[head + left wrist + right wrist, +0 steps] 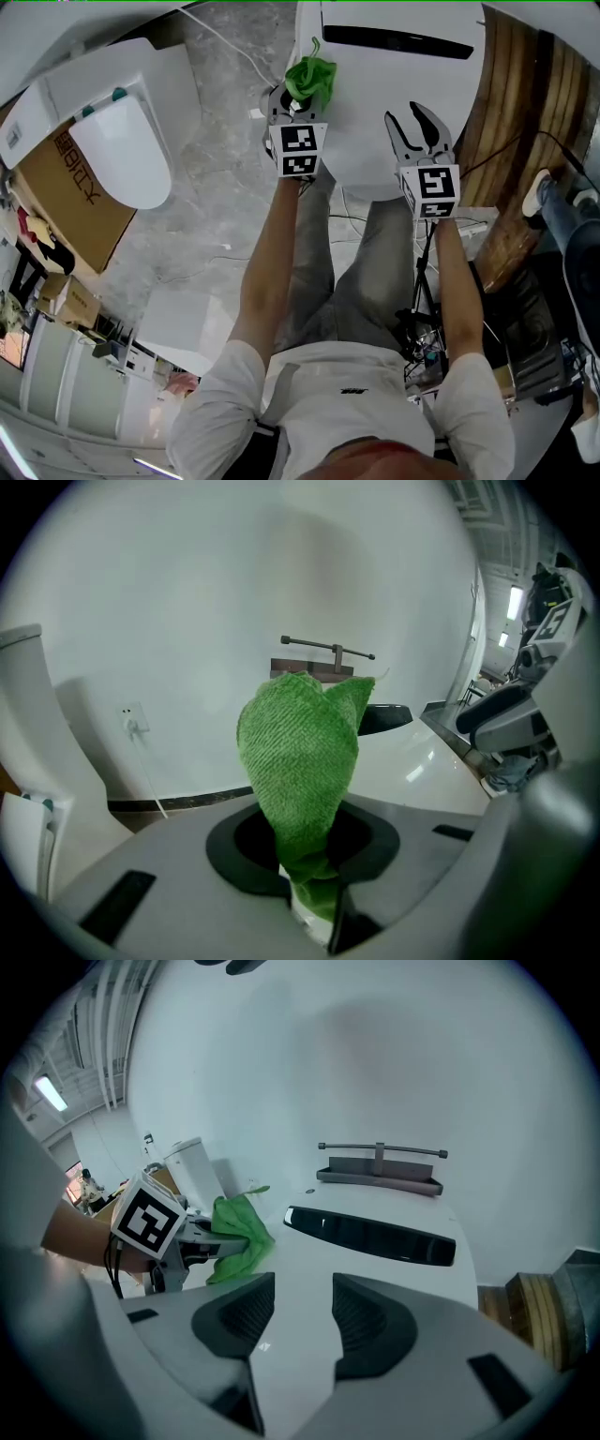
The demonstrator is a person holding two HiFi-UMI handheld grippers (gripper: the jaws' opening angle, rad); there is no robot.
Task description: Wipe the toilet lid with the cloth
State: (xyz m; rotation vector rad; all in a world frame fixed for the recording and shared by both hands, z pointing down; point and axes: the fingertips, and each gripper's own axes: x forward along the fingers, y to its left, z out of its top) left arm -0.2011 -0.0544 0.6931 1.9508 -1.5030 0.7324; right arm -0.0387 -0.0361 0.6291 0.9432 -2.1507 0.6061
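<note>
Pinching the green cloth (pixel 300 761) between closed jaws, the left gripper (pixel 298 101) sits at the white toilet lid's (pixel 375 84) edge, the cloth bunched just beyond its tips. Beside it, the right gripper (pixel 305 1302) stands wide and empty, the lid beneath and ahead.

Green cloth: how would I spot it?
Find the big white toilet lid in front of the person. At its left edge, the jaws of the left gripper pinch a bunched, fuzzy green cloth. Nothing else there is soft and bright green.
</note>
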